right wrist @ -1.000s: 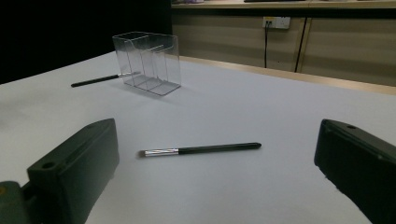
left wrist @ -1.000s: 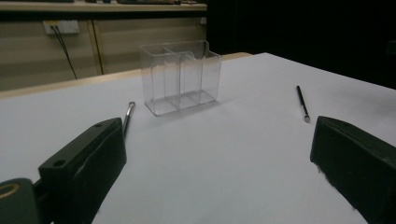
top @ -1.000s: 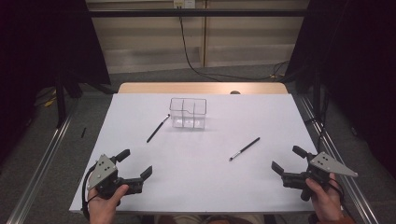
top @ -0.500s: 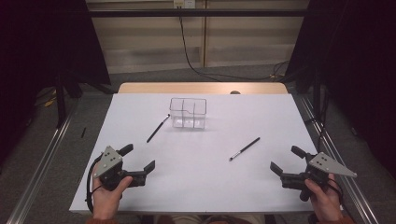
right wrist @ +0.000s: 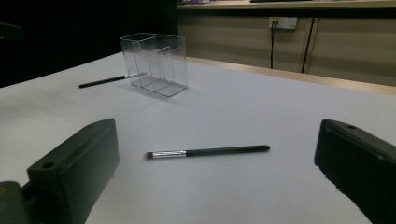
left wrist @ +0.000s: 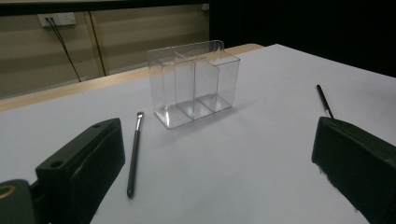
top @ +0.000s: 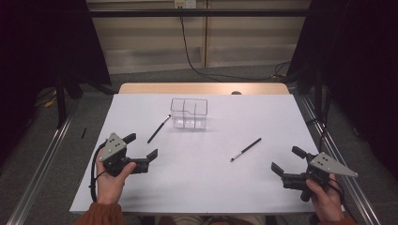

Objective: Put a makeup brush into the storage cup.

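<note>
From the high view, the left claw [top: 141, 149] and the right claw [top: 287, 160] sit at the near corners of the white bench [top: 211, 187], both released with jaws spread wide and holding nothing. A clear three-compartment organizer [top: 189, 113] stands upright toward the far edge. One makeup brush [top: 159, 128] lies just left of the organizer, ahead of the left claw and apart from it. A second makeup brush [top: 246, 149] lies right of centre, well apart from the right claw.

The left gripper view adds that the first brush's bristle end points toward the organizer. The right gripper view shows the second brush lying crosswise between its jaws, farther out, bristles to the left.
</note>
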`<act>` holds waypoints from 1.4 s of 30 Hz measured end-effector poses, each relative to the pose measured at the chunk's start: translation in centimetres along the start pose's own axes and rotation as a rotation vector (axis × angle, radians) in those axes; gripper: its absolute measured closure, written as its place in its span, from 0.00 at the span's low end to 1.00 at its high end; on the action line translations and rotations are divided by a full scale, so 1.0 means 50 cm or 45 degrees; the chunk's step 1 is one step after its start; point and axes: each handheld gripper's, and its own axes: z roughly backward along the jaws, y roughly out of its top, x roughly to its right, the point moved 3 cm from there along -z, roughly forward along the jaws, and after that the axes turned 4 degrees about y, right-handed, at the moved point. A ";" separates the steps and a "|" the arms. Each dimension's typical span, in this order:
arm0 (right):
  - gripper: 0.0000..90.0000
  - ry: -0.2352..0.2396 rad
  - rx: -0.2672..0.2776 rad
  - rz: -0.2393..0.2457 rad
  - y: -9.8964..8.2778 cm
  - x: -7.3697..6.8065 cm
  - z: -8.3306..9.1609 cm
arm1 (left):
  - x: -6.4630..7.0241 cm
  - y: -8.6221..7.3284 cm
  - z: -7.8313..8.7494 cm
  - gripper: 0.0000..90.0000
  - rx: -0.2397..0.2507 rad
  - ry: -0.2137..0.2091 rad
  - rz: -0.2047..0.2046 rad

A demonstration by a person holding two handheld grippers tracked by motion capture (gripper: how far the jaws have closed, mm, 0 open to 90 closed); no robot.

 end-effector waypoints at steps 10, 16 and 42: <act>0.00 -0.001 0.001 -0.001 0.000 0.000 0.001 | -0.008 0.033 -0.033 0.03 0.005 -0.018 -0.011; 0.00 -0.001 -0.001 0.001 0.000 0.000 0.002 | -0.023 0.046 -0.052 0.03 0.006 -0.024 0.007; 0.00 0.003 0.003 -0.011 -0.001 0.001 0.003 | -0.126 0.106 -0.151 0.03 -0.087 0.050 0.021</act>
